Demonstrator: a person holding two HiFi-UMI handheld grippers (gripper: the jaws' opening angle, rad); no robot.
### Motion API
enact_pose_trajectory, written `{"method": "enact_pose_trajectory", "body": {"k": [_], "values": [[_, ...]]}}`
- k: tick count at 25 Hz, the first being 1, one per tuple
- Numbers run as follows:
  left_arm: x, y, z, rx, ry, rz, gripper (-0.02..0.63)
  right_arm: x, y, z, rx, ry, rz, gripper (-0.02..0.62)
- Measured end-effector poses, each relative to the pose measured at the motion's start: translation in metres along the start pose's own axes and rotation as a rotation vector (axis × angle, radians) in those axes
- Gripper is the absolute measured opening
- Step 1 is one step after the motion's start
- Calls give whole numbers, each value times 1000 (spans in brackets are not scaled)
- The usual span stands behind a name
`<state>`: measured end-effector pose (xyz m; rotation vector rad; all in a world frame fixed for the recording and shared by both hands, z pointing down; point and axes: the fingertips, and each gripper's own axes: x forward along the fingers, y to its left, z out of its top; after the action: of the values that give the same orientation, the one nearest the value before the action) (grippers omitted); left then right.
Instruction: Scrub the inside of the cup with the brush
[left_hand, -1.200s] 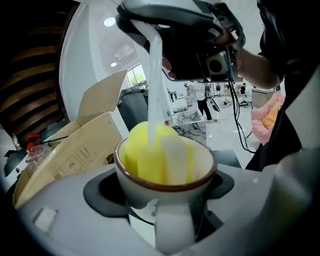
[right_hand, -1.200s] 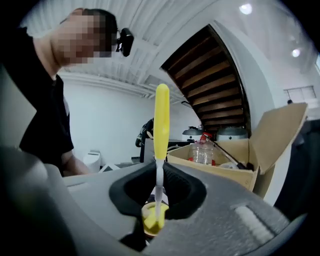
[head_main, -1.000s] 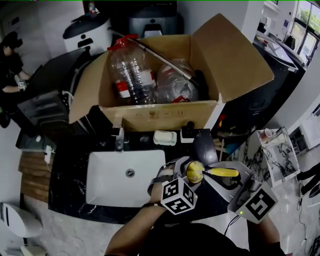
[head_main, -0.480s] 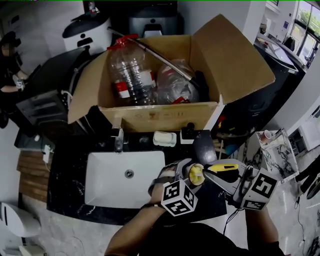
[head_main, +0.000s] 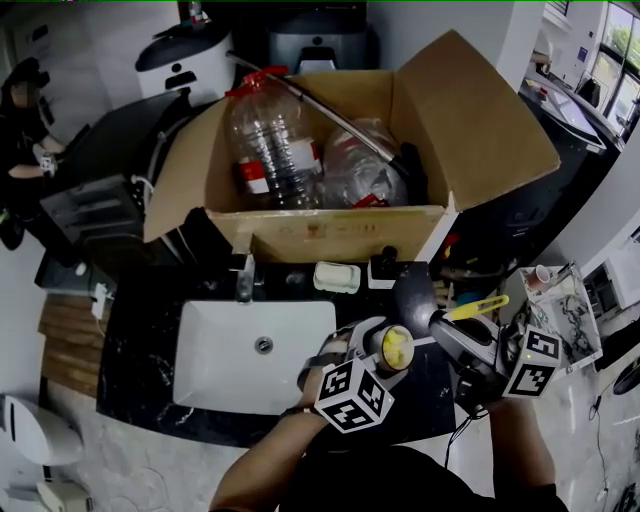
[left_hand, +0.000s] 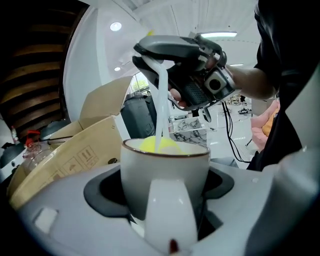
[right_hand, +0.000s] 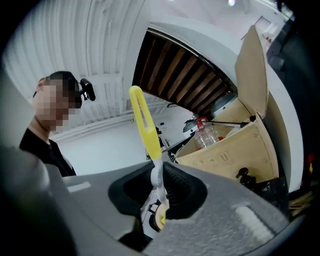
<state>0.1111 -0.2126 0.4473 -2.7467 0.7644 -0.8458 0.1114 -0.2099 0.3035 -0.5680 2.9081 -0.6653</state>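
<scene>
A white cup (head_main: 378, 340) with a brown rim sits upright between the jaws of my left gripper (head_main: 375, 346), over the black counter right of the sink. In the left gripper view the cup (left_hand: 165, 175) fills the gap between the jaws of the left gripper (left_hand: 165, 197), handle toward the camera. The brush's yellow head (head_main: 397, 347) is inside the cup. Its white stem (left_hand: 161, 107) rises to my right gripper (head_main: 455, 338), which is shut on it. In the right gripper view the right gripper (right_hand: 159, 189) clamps the stem, and the yellow handle (right_hand: 143, 120) sticks up past the jaws.
A white sink (head_main: 225, 372) with a faucet (head_main: 244, 281) lies left of the cup. Behind it are a soap dish (head_main: 336, 277) and an open cardboard box (head_main: 480, 120) holding plastic bottles (head_main: 275, 145). A person (head_main: 25, 120) stands at the far left.
My right gripper has swung right and turned, so the brush handle went from lying level over the cup to pointing up and right. The cup stays in the left gripper.
</scene>
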Motion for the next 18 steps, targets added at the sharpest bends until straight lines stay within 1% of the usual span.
{"method": "enact_pose_trajectory", "body": {"k": [4,9,13,18], "values": [[-6,3,5,-30,-35,0,426,-12,-13,6,111,-84,16,51],[-13,6,7,-79,-67,-10,426,-29,-22,7,205,-167,43,51],[-13,7,3,-94,-58,-13,426,-40,-25,8,254,-225,56,52],[-14,7,1,-140,-62,-19,426,-57,-29,13,283,-288,65,52]]}}
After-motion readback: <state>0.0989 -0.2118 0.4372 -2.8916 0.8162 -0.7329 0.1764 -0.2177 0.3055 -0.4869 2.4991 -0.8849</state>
